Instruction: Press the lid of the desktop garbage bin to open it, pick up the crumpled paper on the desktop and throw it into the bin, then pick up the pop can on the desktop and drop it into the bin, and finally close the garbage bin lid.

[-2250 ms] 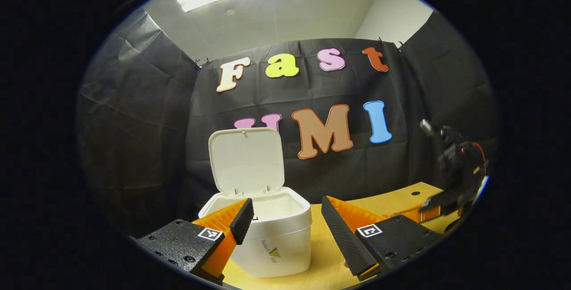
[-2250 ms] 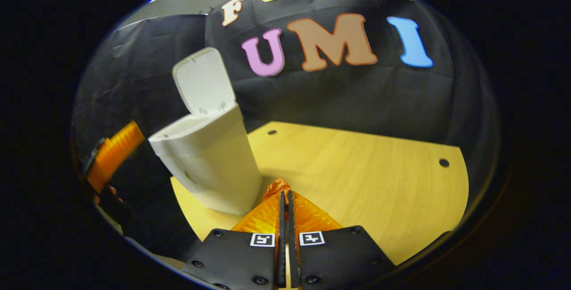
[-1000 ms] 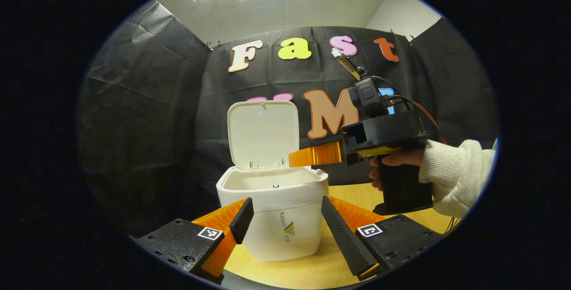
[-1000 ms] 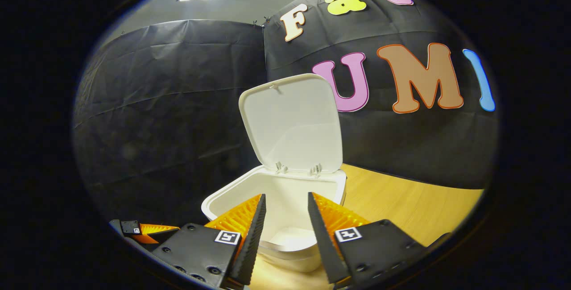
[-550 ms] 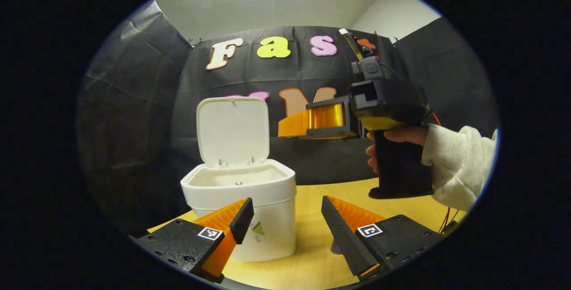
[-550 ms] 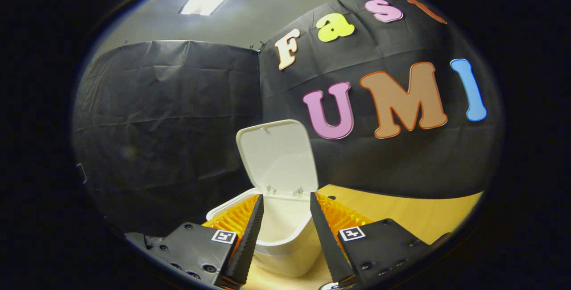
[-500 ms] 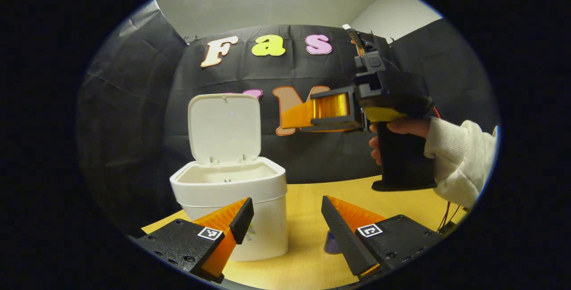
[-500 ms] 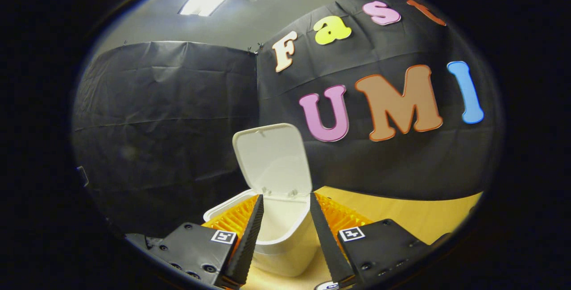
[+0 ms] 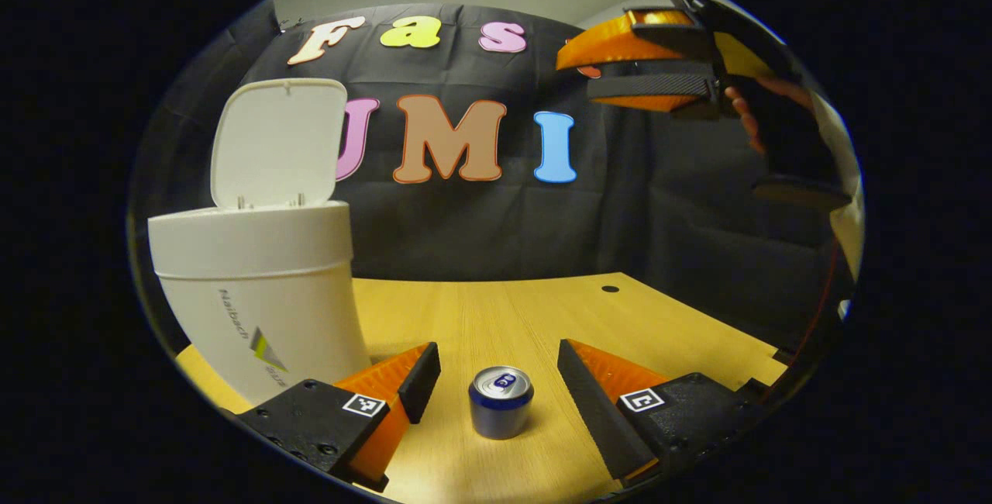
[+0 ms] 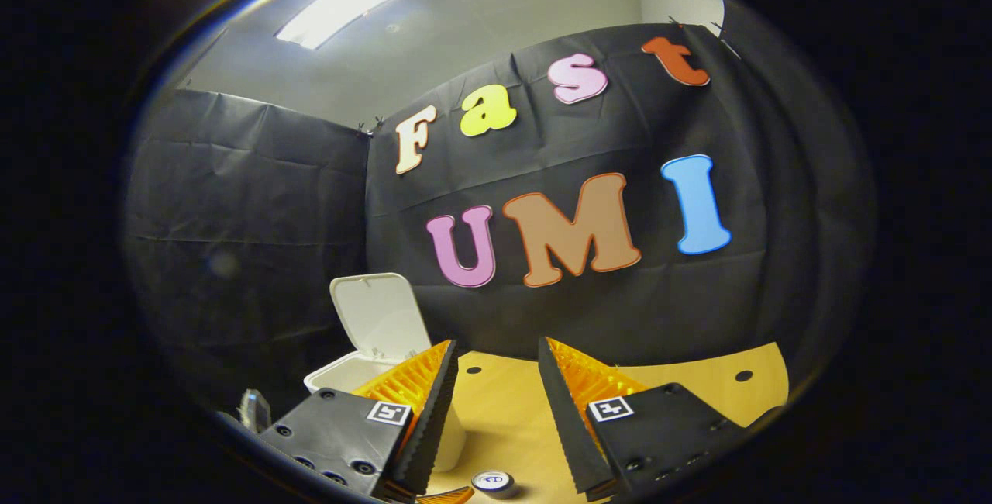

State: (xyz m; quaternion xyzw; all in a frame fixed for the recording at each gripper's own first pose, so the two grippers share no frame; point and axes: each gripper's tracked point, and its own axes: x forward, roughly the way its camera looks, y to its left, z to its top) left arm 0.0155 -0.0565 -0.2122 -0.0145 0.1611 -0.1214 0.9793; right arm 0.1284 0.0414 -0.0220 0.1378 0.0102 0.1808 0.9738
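While the left tool [image 9: 500,368] hung low over the wooden surface [image 9: 535,310], its 2 fingers stood wide apart with nothing between the pads. The pop can [image 9: 501,402] stood upright on the surface, centred in the gap just ahead of those fingertips and touching neither. To the can's left, close beside the left finger, sat the white garbage bin [image 9: 256,287] with its lid [image 9: 275,143] raised upright. High in the left gripper view, the right tool [image 9: 620,70] was held up in the air by a hand [image 9: 756,105], well apart from the can and the bin. In the right gripper view, the right tool [image 10: 496,380] was also spread open and empty; the bin [image 10: 341,372] lay beyond its left finger, and the can [image 10: 494,482] showed far below, between the 2 fingers.
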